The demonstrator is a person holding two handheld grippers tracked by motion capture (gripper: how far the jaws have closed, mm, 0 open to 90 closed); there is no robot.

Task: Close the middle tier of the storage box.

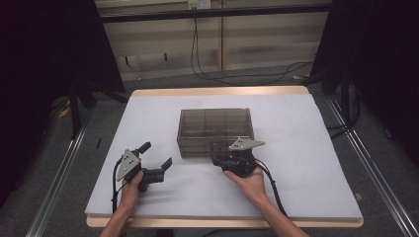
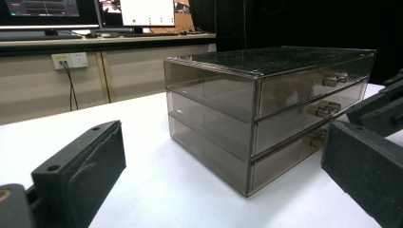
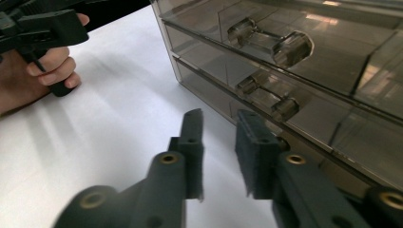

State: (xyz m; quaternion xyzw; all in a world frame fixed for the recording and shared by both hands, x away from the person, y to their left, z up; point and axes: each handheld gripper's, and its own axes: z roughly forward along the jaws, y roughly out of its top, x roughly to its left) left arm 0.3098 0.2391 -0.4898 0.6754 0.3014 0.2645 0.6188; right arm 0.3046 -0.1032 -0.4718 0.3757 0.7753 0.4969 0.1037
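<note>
A smoky clear three-drawer cabinet [image 1: 215, 129] stands in the middle of the white table; all its drawers are pushed in. My right gripper [image 1: 223, 157] is at the cabinet's front face, low down. In the right gripper view its jaws [image 3: 219, 118] stand a narrow gap apart with nothing between them, just in front of the lowest drawer, below two clear knobs [image 3: 271, 42] [image 3: 266, 97]. My left gripper [image 1: 157, 153] rests at the front left, wide open and empty, aimed at the cabinet [image 2: 266, 109], whose knobs [image 2: 325, 109] face right.
White covering [image 1: 306, 163] spreads over the table with free room on both sides of the cabinet. Beyond the far edge are a wall, cables and a desk with monitors [image 2: 47, 12]. Metal rails [image 1: 59, 173] run along the floor on either side.
</note>
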